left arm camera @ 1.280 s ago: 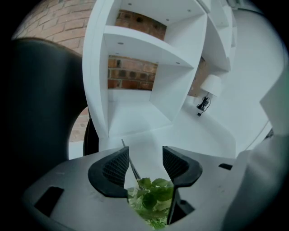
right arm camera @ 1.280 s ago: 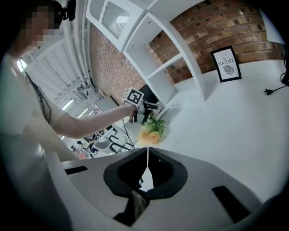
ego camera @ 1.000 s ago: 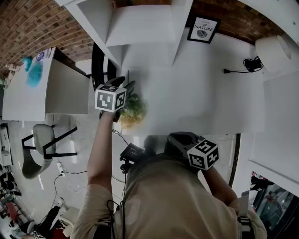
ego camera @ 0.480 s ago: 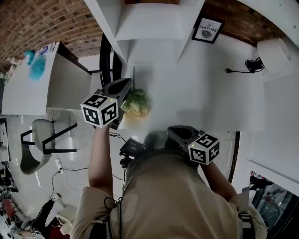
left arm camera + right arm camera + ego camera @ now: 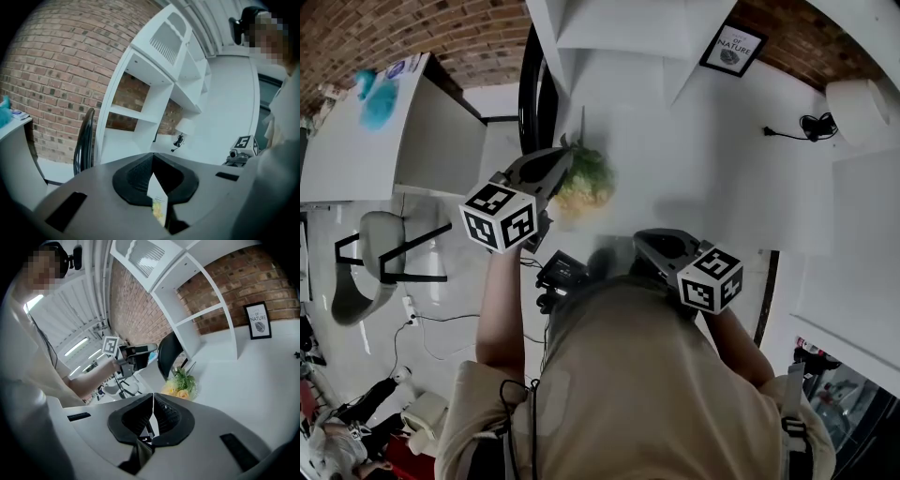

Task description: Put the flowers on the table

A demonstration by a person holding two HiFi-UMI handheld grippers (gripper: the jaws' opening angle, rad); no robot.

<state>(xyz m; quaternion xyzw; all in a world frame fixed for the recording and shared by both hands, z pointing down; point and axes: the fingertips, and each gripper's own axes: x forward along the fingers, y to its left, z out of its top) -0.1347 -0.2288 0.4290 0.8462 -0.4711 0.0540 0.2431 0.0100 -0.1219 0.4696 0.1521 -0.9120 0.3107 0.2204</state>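
head view shows us the flowers [image 5: 581,183] lying on the table [image 5: 703,178] near its edge, left gripper [image 5: 565,157] and right gripper [image 5: 642,242] both closed tight on nothing; we judge a stray jaw could knock them off.

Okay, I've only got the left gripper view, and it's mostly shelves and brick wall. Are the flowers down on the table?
Observer: Yes. In the head view the flowers lie on the white table, near its left edge.
Operator: Is the left gripper touching them?
Observer: No. The right gripper view shows the left gripper hanging clear of them, with a gap between.
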